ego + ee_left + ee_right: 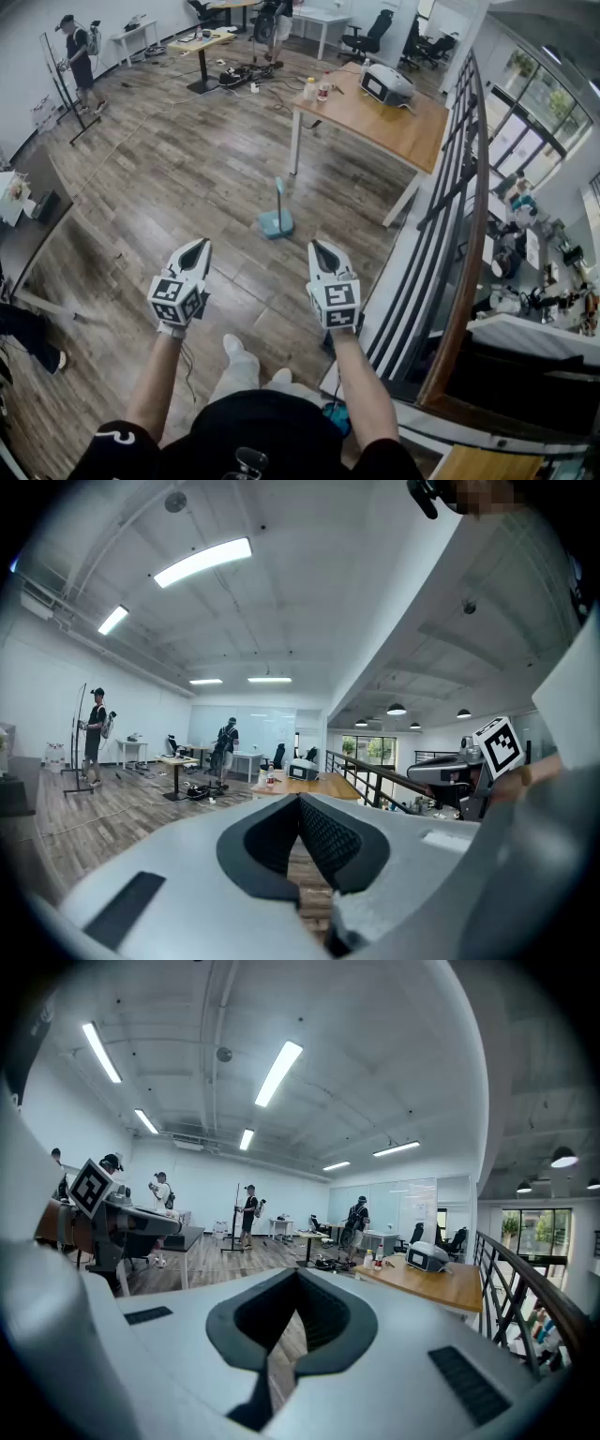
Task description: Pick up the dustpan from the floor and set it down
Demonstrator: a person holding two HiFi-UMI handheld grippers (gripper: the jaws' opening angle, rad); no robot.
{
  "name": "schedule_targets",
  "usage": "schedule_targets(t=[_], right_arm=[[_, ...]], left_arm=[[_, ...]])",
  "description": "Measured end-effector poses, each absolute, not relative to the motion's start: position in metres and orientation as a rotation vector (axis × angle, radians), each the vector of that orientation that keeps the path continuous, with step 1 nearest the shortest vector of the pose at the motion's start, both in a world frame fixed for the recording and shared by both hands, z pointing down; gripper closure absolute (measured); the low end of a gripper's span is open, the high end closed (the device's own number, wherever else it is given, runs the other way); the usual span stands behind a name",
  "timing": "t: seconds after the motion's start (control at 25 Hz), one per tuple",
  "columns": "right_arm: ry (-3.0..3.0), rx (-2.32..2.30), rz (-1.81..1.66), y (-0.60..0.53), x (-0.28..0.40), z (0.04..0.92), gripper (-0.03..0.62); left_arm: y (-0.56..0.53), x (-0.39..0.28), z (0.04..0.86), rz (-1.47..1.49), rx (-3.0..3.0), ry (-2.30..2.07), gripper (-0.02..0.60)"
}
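The left gripper (198,247) and the right gripper (318,247) are held out side by side, each with its jaws pressed together and empty. Well ahead, roughly between them, the teal dustpan (276,223) stands on the wooden floor (169,178) with its handle upright, near the table (403,127).

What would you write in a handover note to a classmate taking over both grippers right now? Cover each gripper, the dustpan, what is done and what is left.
Left gripper: fingers shut, empty.
Right gripper: fingers shut, empty.
Dustpan: on the wooden floor ahead of both grippers, handle upright, near a leg of the wooden table; out of reach, untouched.
Done: nothing yet.
Left: probably step closer, open one gripper, grasp the handle, lift the dustpan, set it down.
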State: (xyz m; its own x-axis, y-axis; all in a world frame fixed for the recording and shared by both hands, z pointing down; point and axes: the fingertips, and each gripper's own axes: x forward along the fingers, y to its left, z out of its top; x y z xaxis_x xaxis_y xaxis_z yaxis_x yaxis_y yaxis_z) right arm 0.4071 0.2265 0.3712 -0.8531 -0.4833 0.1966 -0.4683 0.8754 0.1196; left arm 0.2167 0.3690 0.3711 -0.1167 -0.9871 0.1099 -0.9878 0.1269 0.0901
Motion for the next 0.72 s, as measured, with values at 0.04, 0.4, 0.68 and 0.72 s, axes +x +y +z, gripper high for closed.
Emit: schedule_targets(t=[0.04,0.4,0.68,0.72], right_arm=[[-2.829,0.722,-0.097,0.225,0.407,0.372,0.6],[-2.831,0.715,-0.092,0.217,0.398,0.375,0.6],[-2.818,0.73,-0.089,0.204,0.38,0.378,0.6],[-2.819,0.736,-0.088,0.202,0.375,0.379,0.6]], left_arm=[[0.368,0.217,0.373,0.006,1.985,-2.246,0.584],[0.36,0.207,0.376,0.007,1.992,-2.231,0.584],[0.349,0.185,0.38,-0.001,2.0,-2.213,0.584],[0.346,0.179,0.381,-0.001,2.002,-2.21,0.584]])
